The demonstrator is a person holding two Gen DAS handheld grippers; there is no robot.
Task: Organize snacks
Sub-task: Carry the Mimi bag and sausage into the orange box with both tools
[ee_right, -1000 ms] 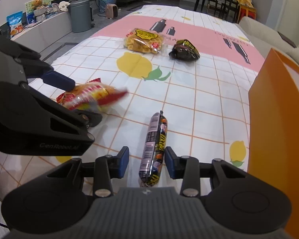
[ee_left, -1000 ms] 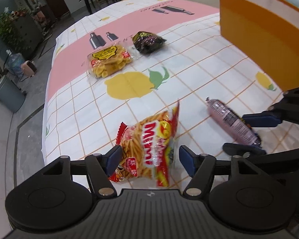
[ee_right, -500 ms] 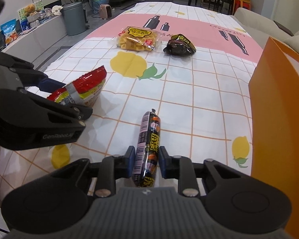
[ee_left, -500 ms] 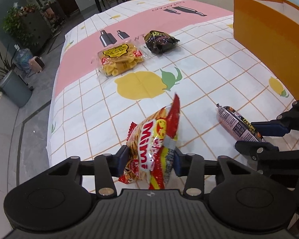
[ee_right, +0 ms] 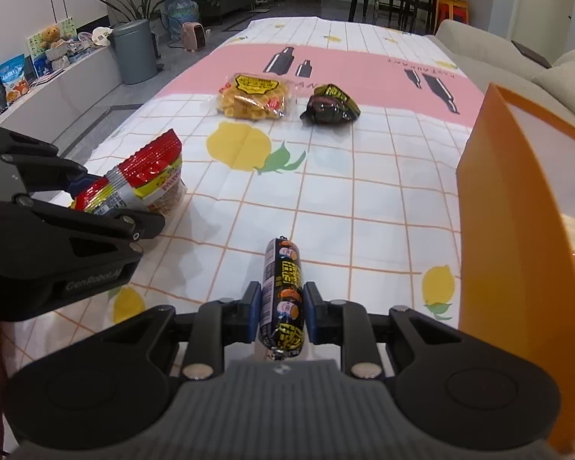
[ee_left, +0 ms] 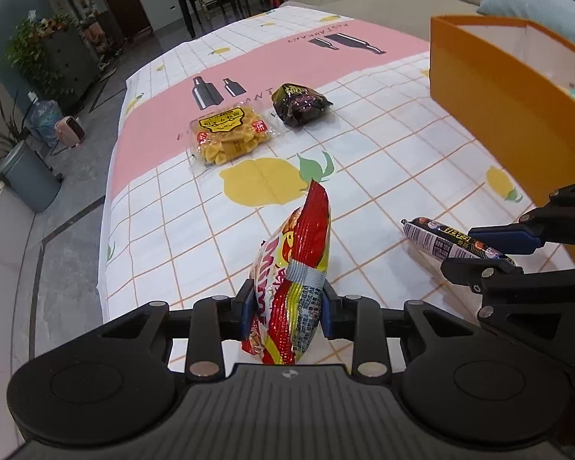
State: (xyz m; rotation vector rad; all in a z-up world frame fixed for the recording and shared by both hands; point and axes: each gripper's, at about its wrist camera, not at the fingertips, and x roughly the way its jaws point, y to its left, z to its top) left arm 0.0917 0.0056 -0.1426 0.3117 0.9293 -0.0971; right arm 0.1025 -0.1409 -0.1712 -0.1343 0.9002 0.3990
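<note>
My left gripper [ee_left: 286, 312] is shut on a red and yellow bag of stick snacks [ee_left: 295, 280], lifted off the tablecloth; the bag also shows in the right wrist view [ee_right: 142, 184]. My right gripper [ee_right: 281, 308] is shut on a dark sausage stick [ee_right: 282, 295], which also shows in the left wrist view [ee_left: 448, 241]. An orange box [ee_right: 517, 237] stands open to the right, close to my right gripper. A clear pack of yellow biscuits [ee_left: 228, 136] and a dark wrapped snack [ee_left: 299, 104] lie farther back on the table.
The table carries a white checked cloth with lemons and a pink band [ee_left: 364, 176]. Its left edge [ee_left: 107, 207] drops to the floor, where a grey bin [ee_left: 27, 176] stands. A sofa [ee_right: 498, 57] lies behind the box.
Both grippers closed: the left on the snack bag, the right on the sausage stick. Both items have since been raised off the cloth, and the bag now stands on edge between the fingers.
</note>
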